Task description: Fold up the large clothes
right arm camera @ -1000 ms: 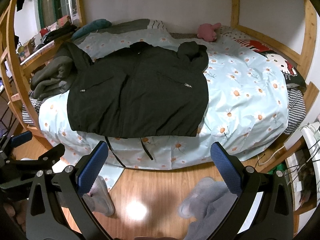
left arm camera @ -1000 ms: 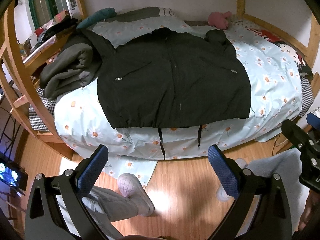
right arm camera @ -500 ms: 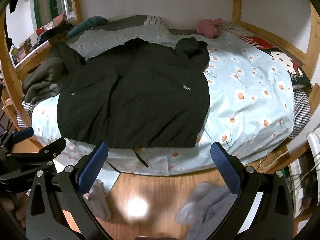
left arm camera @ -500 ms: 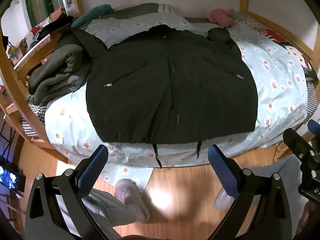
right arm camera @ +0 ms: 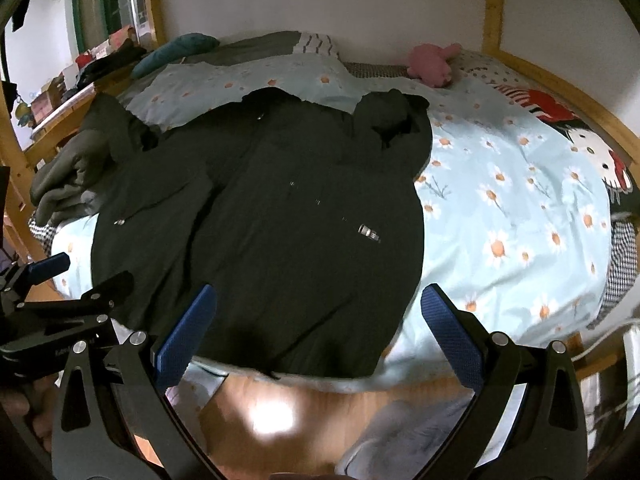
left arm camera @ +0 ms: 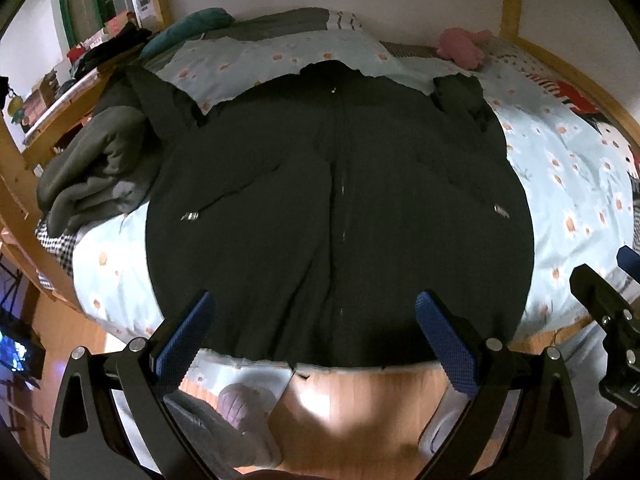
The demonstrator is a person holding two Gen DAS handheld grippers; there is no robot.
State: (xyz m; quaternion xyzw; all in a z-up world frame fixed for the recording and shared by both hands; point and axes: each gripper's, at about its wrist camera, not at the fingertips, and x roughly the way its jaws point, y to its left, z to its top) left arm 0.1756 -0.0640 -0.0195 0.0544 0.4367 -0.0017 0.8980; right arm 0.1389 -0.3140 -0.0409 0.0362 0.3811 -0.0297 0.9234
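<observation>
I see a big black puffy jacket [left arm camera: 340,208] lying flat on the bed, front side up, spread wide over a light blue sheet with little daisy flowers [right arm camera: 500,216]. Its zip runs down the middle and is closed. Two small silver zip pulls shine on the side pockets. The hood [right arm camera: 390,114] is bunched up at the top corner by one shoulder. The bottom edge of the jacket reaches the near edge of the bed, and thin black cords hang down there.

I can find no words on the jacket. The only writing I see is a few pale letters on the black frame of each gripper, too small and cut off to read.

My left gripper [left arm camera: 316,332] is wide open, its blue pads [left arm camera: 186,336] hanging over the bottom edge of the jacket and holding nothing. My right gripper [right arm camera: 320,332] is wide open too, empty, over the jacket's bottom right corner (the two sit side by side).

Just beside the jacket, on the left, lies a heap of grey folded clothes [left arm camera: 96,176]. At the far end of the bed are a pink soft toy [right arm camera: 432,64] and a teal pillow [right arm camera: 176,50]. A white cartoon cat with a red bow [right arm camera: 592,152] is printed on the bedding at the right. The bed has a light wooden frame [right arm camera: 560,84]. Below is a wooden floor [left arm camera: 360,408], with a foot in a pale purple slipper [left arm camera: 244,408] on it.
</observation>
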